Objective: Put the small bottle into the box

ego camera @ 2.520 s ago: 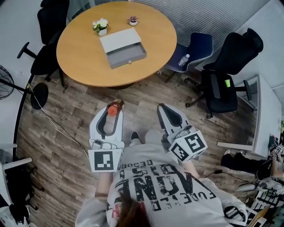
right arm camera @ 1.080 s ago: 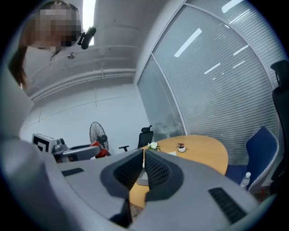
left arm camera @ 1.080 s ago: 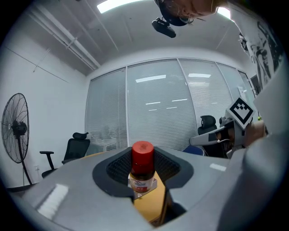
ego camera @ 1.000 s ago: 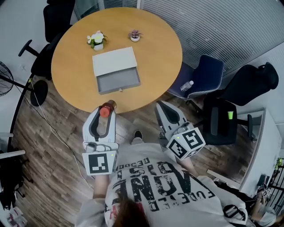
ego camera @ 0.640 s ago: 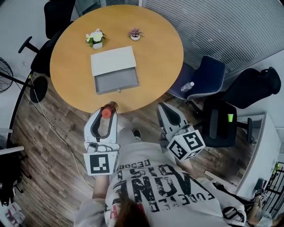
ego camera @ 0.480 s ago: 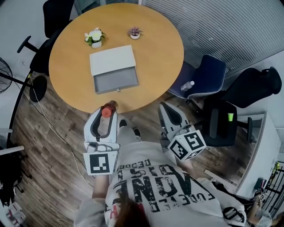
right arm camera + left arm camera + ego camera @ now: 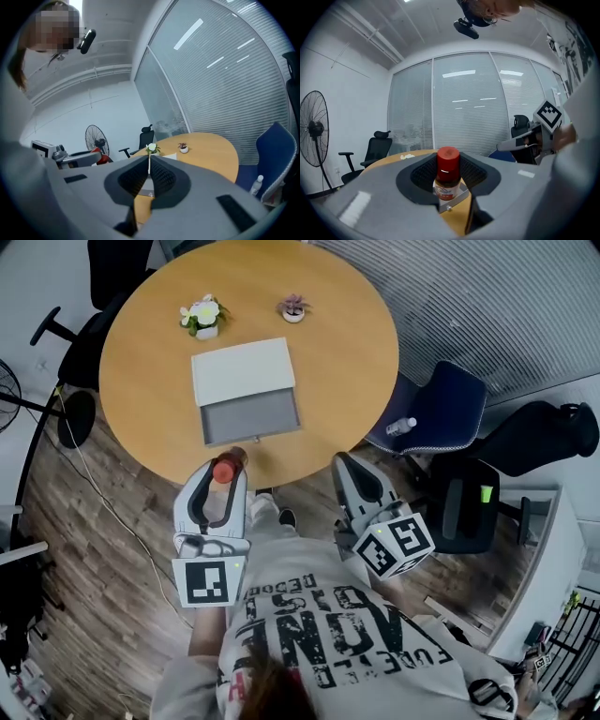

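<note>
Round table [image 7: 356,352] bears the open box [image 7: 246,390], two plant pots [image 7: 203,318] behind it. Just before the box, left gripper [image 7: 228,463] clamps the bottle [image 7: 223,471]; right gripper [image 7: 342,463], off the box's right corner, is closed, empty.

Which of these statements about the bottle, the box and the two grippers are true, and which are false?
1. The left gripper grips the small bottle. True.
2. The small bottle lies inside the box. False: it is held in the left gripper, outside the box.
3. The right gripper has its fingers together, holding nothing. True.
4. The bottle's cap is blue. False: it is red.
</note>
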`<state>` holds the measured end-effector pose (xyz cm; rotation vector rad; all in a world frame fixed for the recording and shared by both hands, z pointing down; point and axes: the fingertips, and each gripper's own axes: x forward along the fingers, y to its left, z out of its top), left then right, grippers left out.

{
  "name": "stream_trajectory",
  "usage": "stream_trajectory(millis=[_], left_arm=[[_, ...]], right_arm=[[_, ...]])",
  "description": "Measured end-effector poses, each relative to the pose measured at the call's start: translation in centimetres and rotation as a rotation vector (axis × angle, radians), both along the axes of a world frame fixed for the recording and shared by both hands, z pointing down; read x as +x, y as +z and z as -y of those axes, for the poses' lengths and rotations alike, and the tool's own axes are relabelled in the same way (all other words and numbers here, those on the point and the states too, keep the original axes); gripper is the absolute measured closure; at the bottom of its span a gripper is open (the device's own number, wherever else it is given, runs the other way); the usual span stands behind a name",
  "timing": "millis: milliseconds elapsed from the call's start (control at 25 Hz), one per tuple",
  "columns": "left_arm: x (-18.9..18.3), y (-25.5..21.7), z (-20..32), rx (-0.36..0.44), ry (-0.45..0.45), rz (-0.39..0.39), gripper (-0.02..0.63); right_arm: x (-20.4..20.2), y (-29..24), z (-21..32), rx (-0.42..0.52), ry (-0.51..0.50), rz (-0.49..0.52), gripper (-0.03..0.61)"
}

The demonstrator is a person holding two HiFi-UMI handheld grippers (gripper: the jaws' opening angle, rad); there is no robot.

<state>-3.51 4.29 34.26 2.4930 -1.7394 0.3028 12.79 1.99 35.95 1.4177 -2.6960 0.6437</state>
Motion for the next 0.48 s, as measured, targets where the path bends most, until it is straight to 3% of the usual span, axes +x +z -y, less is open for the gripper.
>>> stream_trajectory(millis=[480], left_arm=[[-4.3,-0.1,7.9,0.017,0.015,-0.005,0.466]], right_arm=[[-4.0,0.1,7.4,-0.011,0.019,0.007,0.563]])
